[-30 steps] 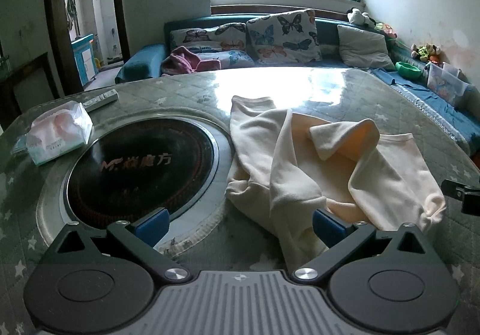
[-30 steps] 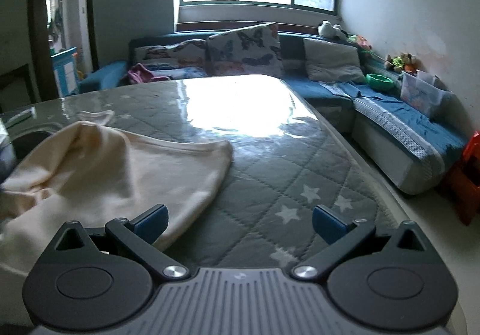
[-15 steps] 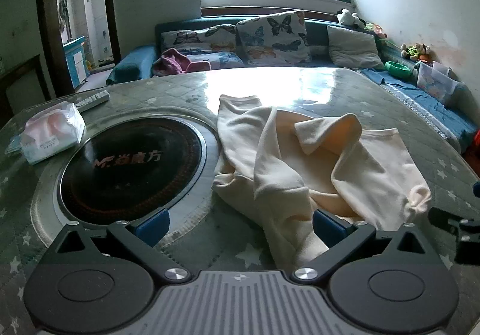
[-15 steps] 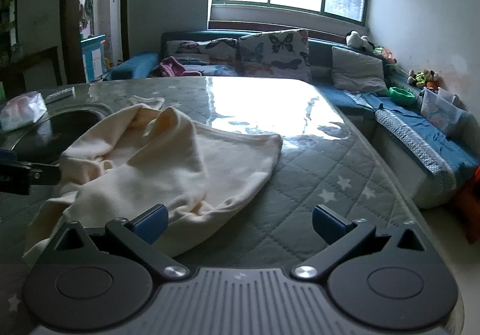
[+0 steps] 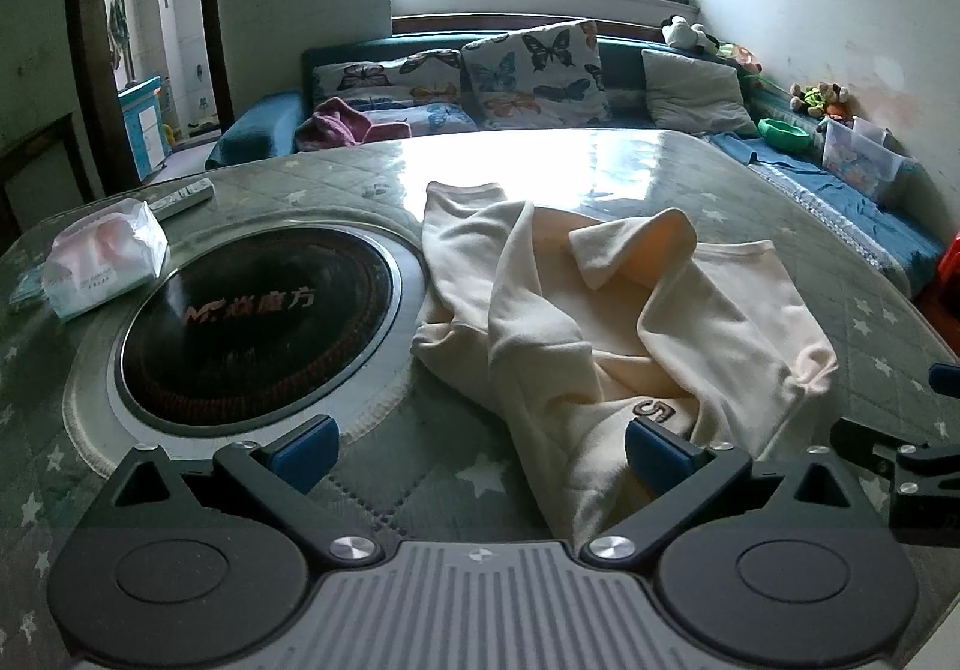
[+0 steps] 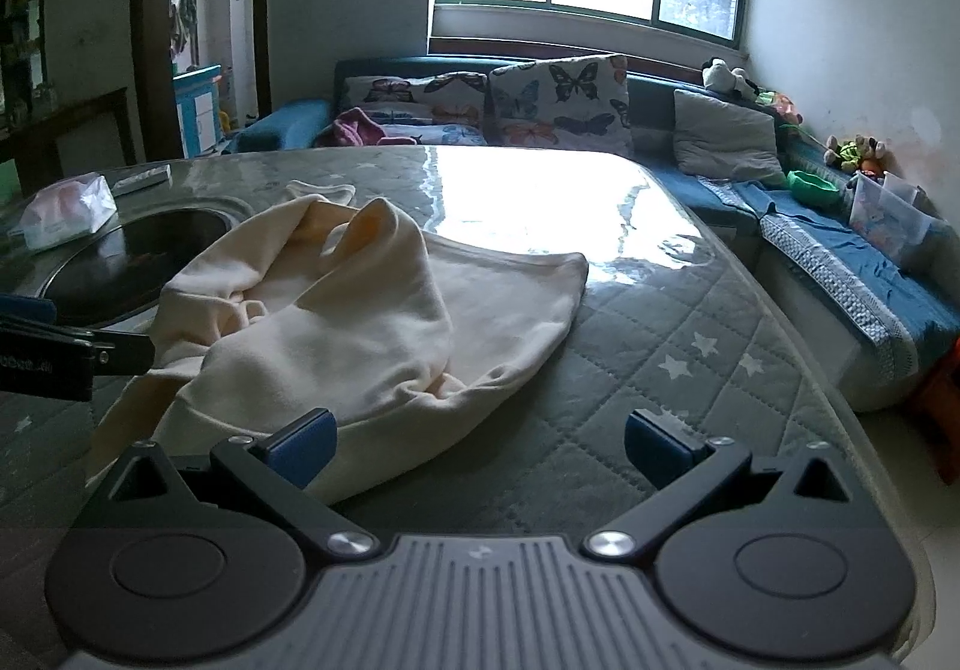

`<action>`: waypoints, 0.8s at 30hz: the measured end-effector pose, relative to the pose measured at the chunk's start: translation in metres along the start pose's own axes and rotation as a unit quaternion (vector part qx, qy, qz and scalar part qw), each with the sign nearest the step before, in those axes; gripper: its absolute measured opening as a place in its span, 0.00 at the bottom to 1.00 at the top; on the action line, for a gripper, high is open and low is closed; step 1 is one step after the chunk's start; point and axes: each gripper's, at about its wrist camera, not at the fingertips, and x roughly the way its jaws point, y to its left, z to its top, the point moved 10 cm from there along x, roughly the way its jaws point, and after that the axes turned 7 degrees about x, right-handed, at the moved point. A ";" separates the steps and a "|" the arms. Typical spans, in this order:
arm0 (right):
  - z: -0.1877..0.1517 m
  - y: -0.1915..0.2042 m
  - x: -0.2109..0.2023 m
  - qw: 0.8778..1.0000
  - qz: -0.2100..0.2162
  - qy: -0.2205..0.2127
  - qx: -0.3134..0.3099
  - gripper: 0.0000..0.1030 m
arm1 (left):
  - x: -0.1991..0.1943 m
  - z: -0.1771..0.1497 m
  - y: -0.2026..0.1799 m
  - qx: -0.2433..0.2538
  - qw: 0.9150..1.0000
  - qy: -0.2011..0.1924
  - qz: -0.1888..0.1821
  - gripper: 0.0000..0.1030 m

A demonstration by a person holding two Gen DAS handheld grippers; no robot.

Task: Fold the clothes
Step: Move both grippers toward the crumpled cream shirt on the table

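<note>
Your left gripper (image 5: 480, 445) and right gripper (image 6: 477, 442) hover with jaws spread wide, empty; the cream garment (image 5: 606, 322) lies crumpled on the bench (image 6: 690, 358).

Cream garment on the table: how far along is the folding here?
Nothing looks folded yet: the cream garment lies crumpled on the quilted table, beside the round black cooktop. Nothing is in hand; the left hand-held gripper and right hand-held gripper are both open and empty. Spreading flat and every fold remain.
</note>
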 end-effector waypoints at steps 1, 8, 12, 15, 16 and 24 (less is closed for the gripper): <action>-0.001 0.001 -0.001 1.000 0.000 0.000 0.000 1.00 | -0.001 -0.001 -0.001 0.000 1.000 0.000 0.000 1.00; -0.004 0.007 -0.009 1.000 0.007 -0.005 -0.002 1.00 | -0.011 -0.003 -0.003 0.004 1.000 -0.006 0.001 1.00; -0.005 0.010 -0.014 1.000 0.010 -0.008 -0.004 1.00 | -0.017 -0.006 -0.003 0.004 1.000 -0.009 0.002 1.00; -0.007 0.013 -0.017 1.000 0.012 -0.009 -0.006 1.00 | -0.021 -0.010 -0.002 0.004 1.000 -0.010 0.003 1.00; -0.007 0.014 -0.018 1.000 0.012 -0.009 -0.006 1.00 | -0.022 -0.011 -0.002 0.004 1.000 -0.010 0.003 1.00; -0.009 0.021 -0.022 1.000 0.015 -0.011 -0.012 1.00 | -0.027 -0.016 0.002 -0.001 1.000 -0.012 0.003 1.00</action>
